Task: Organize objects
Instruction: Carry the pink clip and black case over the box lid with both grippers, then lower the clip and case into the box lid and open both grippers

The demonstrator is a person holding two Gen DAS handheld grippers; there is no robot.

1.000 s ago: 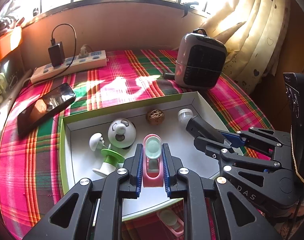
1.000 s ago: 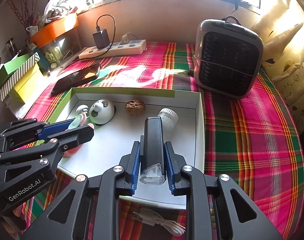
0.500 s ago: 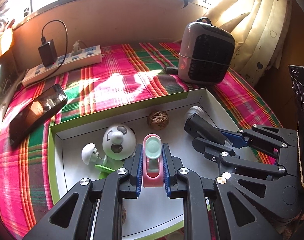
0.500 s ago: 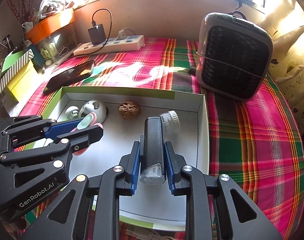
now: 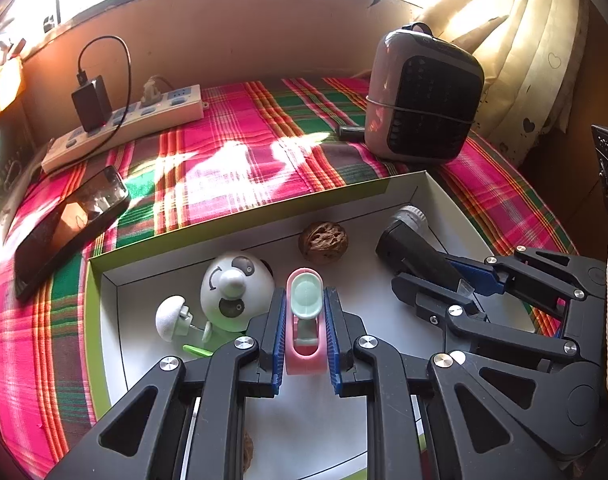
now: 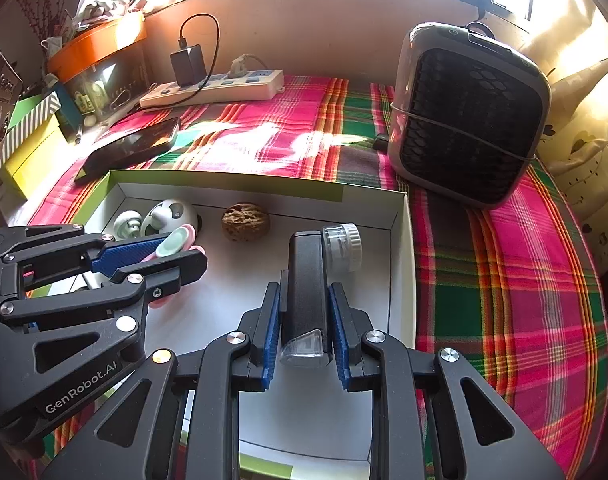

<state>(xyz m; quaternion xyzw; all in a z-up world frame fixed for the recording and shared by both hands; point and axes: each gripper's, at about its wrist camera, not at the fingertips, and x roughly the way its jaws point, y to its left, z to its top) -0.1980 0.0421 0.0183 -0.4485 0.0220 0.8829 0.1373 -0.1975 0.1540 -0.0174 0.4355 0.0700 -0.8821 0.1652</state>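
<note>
I see 1 white tray (image 5: 387,188) with a green outer rim, open at the top, sitting on the plaid cloth (image 5: 240,148). Both grippers are over its floor.

Contents of the tray:
1. A walnut (image 5: 323,242) near the far wall, at centre, apart from the other items.
2. A round panda figure (image 5: 236,290) at the far left.
3. A small white mushroom-shaped piece (image 5: 171,317) just left of the panda figure, close against it.
4. A pink holder with a pale green oval insert (image 5: 304,316), clamped between the 2 blue pads of my left gripper (image 5: 304,300), at centre-left of the tray. I cannot tell whether it touches the floor.
5. A black device with a clear ribbed cap (image 6: 305,288), clamped between the pads of my right gripper (image 6: 305,308). It is at the right side of the tray, with the cap end pointing toward the far right corner.

Outside the tray, on the cloth: a grey portable fan unit (image 6: 467,120) at far right, a white power strip (image 6: 216,90) with a black charger plugged in at far left, and a dark phone (image 6: 130,152) lying flat just beyond the tray's far left corner.
</note>
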